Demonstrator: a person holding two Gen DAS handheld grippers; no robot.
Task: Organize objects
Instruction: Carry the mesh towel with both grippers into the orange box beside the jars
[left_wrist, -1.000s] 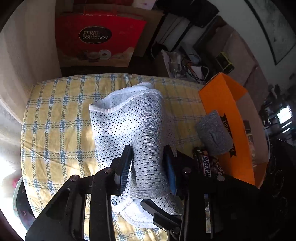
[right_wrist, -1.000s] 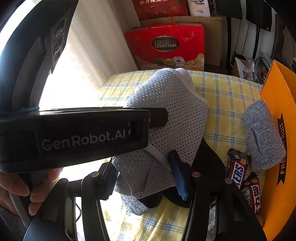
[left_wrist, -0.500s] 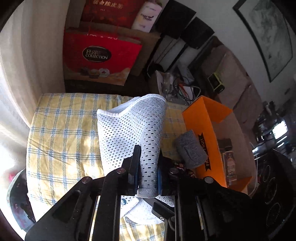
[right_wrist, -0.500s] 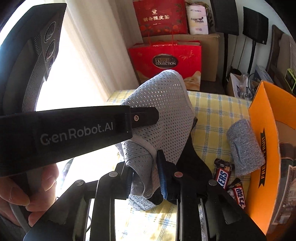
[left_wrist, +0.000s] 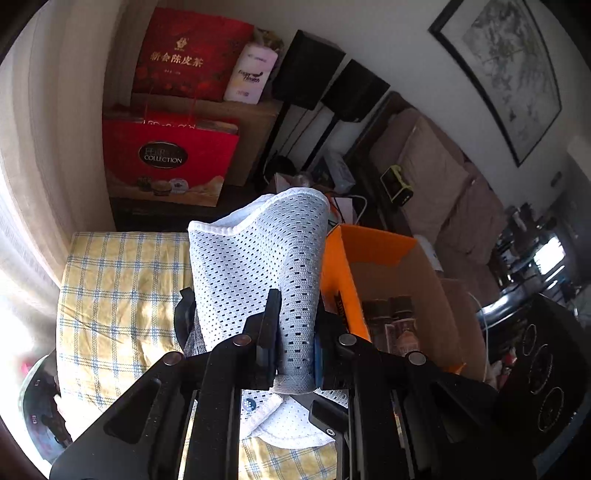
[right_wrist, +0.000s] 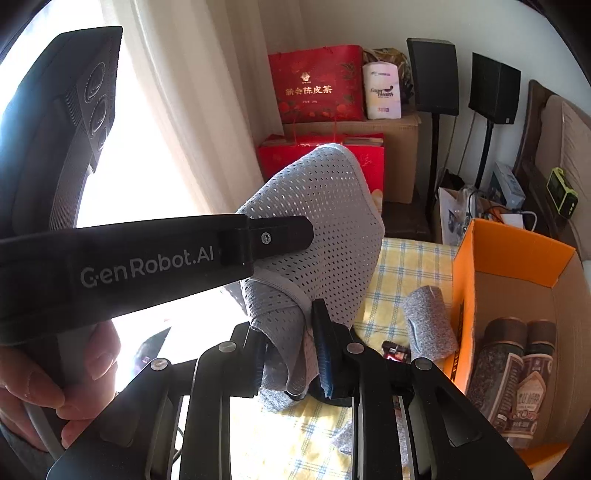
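You hold the mesh cloth (left_wrist: 255, 258) with both grippers, lifted above the checked table (left_wrist: 122, 280), just left of the orange box (left_wrist: 373, 243). I judge that the step is to carry it over the box and lower it in.

The left gripper (left_wrist: 293, 332) is pinching a rolled part of the cloth between its pads. The right gripper (right_wrist: 288, 354) is pinching a lower fold of the same cloth. Move both together toward the box, so the cloth does not stretch or slip out. Lift it high enough that the hanging edge passes over the orange wall. Two bottles (right_wrist: 513, 369) already lie in the box, so lower the cloth beside them or softly on top. Release only when the cloth rests inside.

The cloth is light grey, with many small holes and a sewn border. It looks thin and soft, and it stands up in a curved shape above the grippers. A grey roll (right_wrist: 430, 325) lies on the table, touching the box wall.
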